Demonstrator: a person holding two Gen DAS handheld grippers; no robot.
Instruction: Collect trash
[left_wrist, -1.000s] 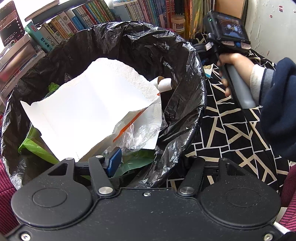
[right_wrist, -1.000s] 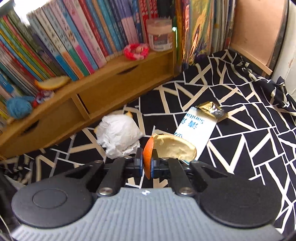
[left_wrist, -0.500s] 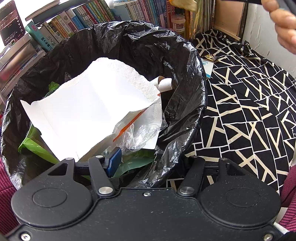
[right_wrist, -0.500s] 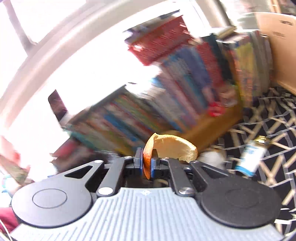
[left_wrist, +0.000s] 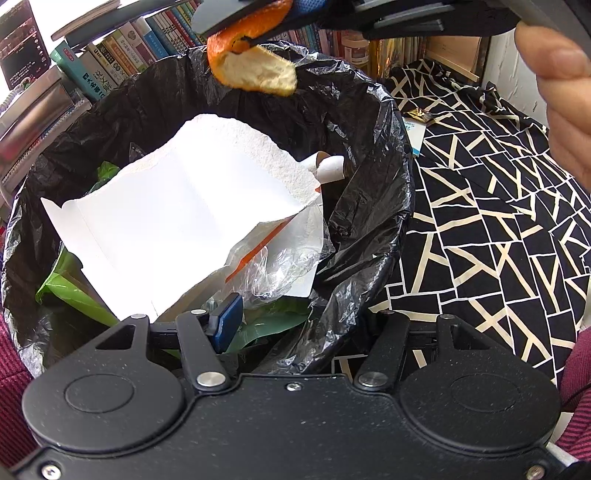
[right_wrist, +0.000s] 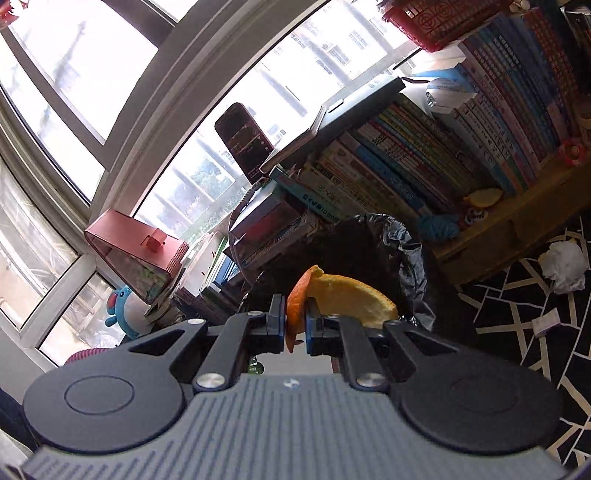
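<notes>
A bin lined with a black bag (left_wrist: 369, 192) fills the left wrist view; inside lie a white torn card (left_wrist: 177, 221), clear plastic film (left_wrist: 280, 266), a green bag (left_wrist: 74, 291) and a cardboard tube (left_wrist: 330, 170). My left gripper (left_wrist: 306, 325) stands open astride the bin's near rim, its blue left pad (left_wrist: 227, 321) inside the bin and its right fingertip hidden behind the bag. My right gripper (right_wrist: 295, 325) is shut on an orange peel (right_wrist: 343, 295). That orange peel (left_wrist: 255, 70) hangs over the bin's far rim, held by the right gripper (left_wrist: 258, 18).
A black-and-cream patterned cloth (left_wrist: 498, 240) covers the surface right of the bin. On it lie a crumpled white paper (right_wrist: 563, 266), a small white slip (right_wrist: 545, 323) and a blue-white packet (left_wrist: 415, 133). Books on a wooden shelf (right_wrist: 498, 236) stand behind the black bag (right_wrist: 380, 243). A hand (left_wrist: 565, 92) is at the upper right.
My right gripper lifted the orange peel off the cloth and swung it left to above the bin's far rim. The left gripper and the bin did not move.
</notes>
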